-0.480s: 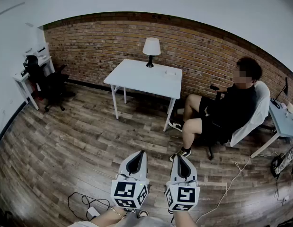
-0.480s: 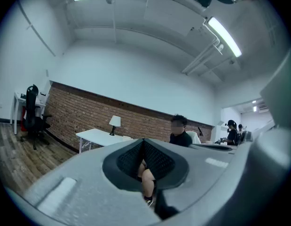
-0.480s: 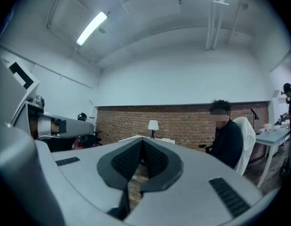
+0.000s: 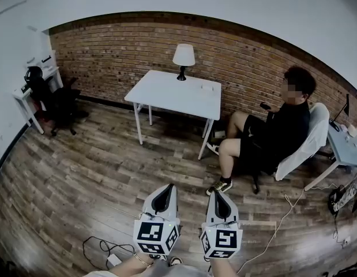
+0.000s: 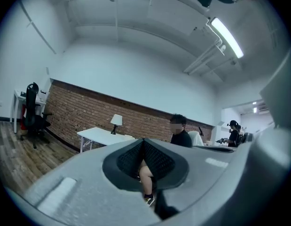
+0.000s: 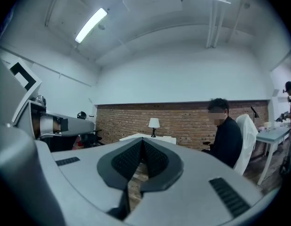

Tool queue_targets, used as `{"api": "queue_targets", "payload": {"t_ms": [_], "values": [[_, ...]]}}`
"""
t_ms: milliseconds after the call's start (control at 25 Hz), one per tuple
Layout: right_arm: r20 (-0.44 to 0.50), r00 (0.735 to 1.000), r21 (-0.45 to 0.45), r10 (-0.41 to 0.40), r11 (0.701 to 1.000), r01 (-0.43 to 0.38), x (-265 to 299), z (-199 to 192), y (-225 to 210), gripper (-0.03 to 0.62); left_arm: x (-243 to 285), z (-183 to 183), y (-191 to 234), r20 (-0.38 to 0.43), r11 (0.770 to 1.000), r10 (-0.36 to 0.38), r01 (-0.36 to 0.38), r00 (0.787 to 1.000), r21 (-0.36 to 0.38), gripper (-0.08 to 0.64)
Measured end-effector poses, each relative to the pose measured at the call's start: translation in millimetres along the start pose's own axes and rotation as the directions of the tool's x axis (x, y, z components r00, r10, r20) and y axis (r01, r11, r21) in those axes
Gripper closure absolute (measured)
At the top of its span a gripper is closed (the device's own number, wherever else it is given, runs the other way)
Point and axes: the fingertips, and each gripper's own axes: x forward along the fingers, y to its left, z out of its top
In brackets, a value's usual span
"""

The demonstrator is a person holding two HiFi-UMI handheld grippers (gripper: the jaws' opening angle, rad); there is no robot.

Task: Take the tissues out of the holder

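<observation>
Well, the white table (image 4: 177,94) stands far off by the brick wall (image 4: 109,51), so walk over first. The left gripper (image 4: 168,187) and right gripper (image 4: 215,193) are both pressed shut with nothing in them; open one when close. Near the lamp (image 4: 183,59), a small white thing (image 4: 208,88) may be the tissue holder, but it is too tiny to tell.

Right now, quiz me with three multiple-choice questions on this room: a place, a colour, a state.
1. Where is the lamp? A on the floor; B on the table by the brick wall; C on a chair.
2. What colour is that table? A white; B black; C green.
3. How are the right tongs? A wide open; B shut on a tissue; C shut, empty.
Answers: B, its base stands on the tabletop; A, top and legs are white; C, the jaws meet with nothing between.
</observation>
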Motion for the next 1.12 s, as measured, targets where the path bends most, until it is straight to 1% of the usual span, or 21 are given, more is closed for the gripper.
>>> {"api": "queue_targets", "payload": {"t_ms": [120,280,480,880,1120], "values": [[-0.003,1.0,0.041,0.0,0.999,0.0,12,-3,8,0.591,2,1,16,-0.007,1.0,0.001,-0.001,1.0,0.002,0.551],[-0.027,0.999,0.038,-0.017,0.999,0.018,26,-9,17,0.591,5,1,38,-0.023,1.0,0.001,-0.001,1.0,0.009,0.551],[-0.048,0.998,0.036,-0.041,0.998,0.043,41,-17,19,0.591,15,2,56,-0.035,1.0,-0.002,0.003,0.999,0.013,0.551],[-0.07,0.997,0.042,-0.036,0.998,0.039,79,-23,13,0.591,52,0,71,-0.054,0.999,-0.025,0.026,0.998,0.021,0.552],[-0.073,0.997,0.066,-0.008,0.998,0.013,113,-28,-1,0.591,86,-1,76,-0.054,1.0,-0.009,0.011,0.999,0.027,0.551]]}}
